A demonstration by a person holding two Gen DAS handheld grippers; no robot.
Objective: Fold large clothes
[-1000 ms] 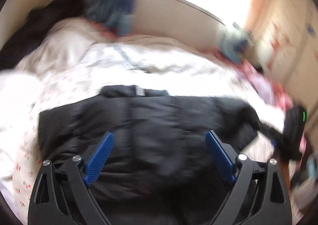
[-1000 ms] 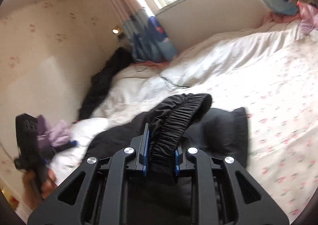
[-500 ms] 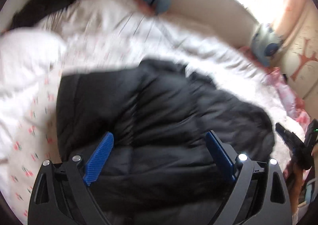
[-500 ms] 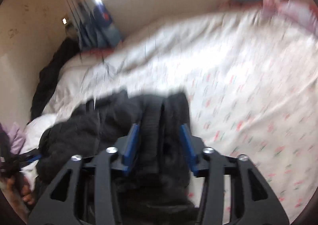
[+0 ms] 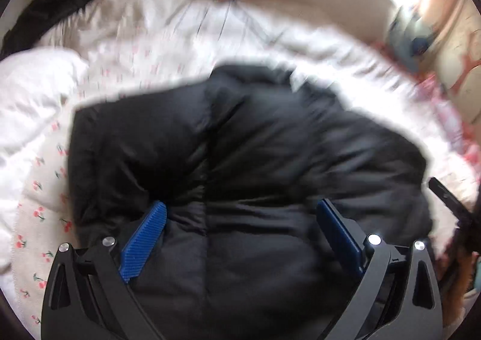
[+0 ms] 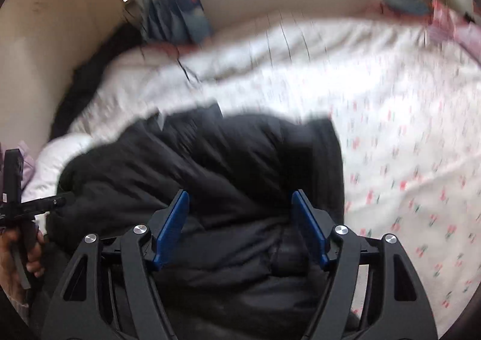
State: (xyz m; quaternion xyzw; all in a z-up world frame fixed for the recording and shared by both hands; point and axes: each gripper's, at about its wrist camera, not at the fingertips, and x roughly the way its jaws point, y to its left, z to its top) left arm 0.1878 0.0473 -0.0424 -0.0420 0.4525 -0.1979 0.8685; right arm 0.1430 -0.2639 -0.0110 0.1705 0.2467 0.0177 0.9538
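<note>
The black puffer jacket (image 5: 240, 159) lies in a thick bundle near the middle of the bed (image 6: 405, 159), on the cherry-print sheet, with a rumpled white duvet (image 5: 36, 93) beside it toward the bed's far edge. The left gripper (image 5: 240, 232) hangs just above it, its jaws opening to their widest, with only jacket surface below the blue pads and nothing pinched. The right gripper (image 6: 240, 226) is also opening, its ribbed pads either side of a fold of jacket they no longer press on. The main risk, I judge, is springback: the padded fill is lofty and the shell looks slick, so a freed fold may puff up and slide apart. A pad could also drag a fold along as the gripper lifts away. The soft bedding gives little firm support, so the bundle may tilt or roll. The jacket is matte black, quilted in rounded, pillowy channels, with an irregular lumpy outline; both views are blurred, so finer seams cannot be made out.
</note>
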